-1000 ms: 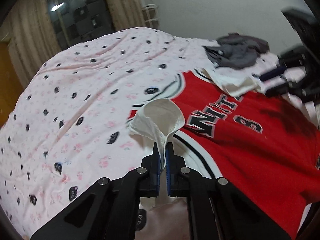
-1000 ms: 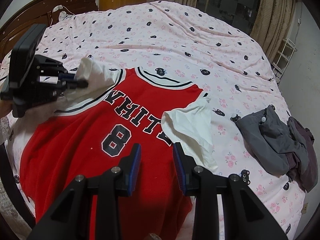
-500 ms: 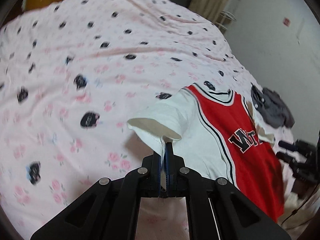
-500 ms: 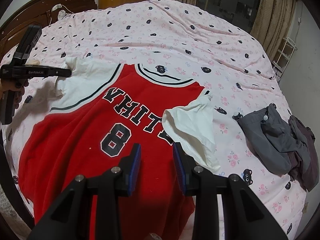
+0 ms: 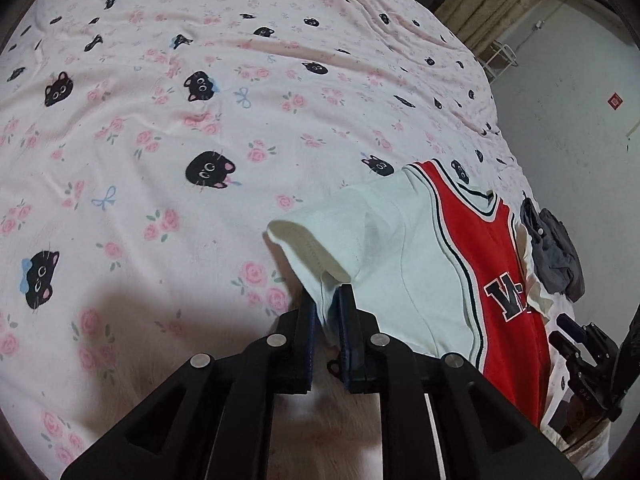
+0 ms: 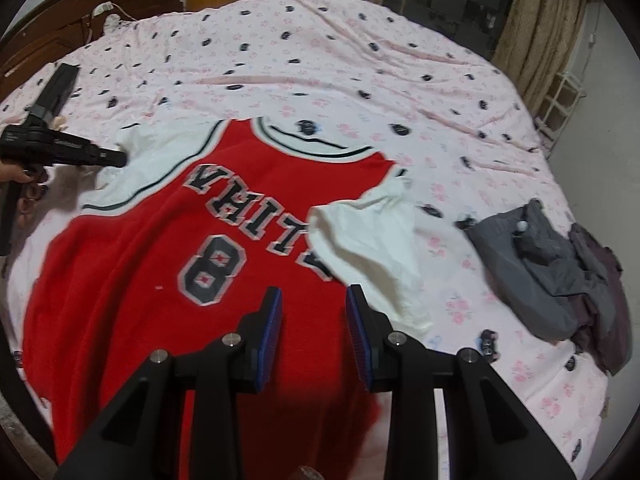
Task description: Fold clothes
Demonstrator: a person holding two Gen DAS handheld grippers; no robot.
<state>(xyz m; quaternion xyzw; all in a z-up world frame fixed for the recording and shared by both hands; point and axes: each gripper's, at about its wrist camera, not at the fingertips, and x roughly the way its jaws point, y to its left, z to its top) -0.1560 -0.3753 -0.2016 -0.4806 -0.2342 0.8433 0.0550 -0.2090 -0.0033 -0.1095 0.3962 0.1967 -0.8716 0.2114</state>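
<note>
A red basketball jersey with white sleeves, lettering and the number 8 lies spread on the pink bed. My left gripper is shut on the hem of its white left sleeve, which is stretched out sideways from the red body, low over the sheet. In the right wrist view that gripper shows at the far left, at the sleeve. My right gripper hovers open above the jersey's lower middle, holding nothing. The other white sleeve lies crumpled, folded partly onto the red front.
A heap of grey and dark clothes lies on the bed right of the jersey. The pink cat-print sheet stretches wide to the left and beyond. A wooden headboard and curtains border the bed.
My left gripper has drawn the white sleeve off the jersey's front and out to the side, stretching it over the sheet. The right gripper stayed open over the jersey, shifting only slightly.
</note>
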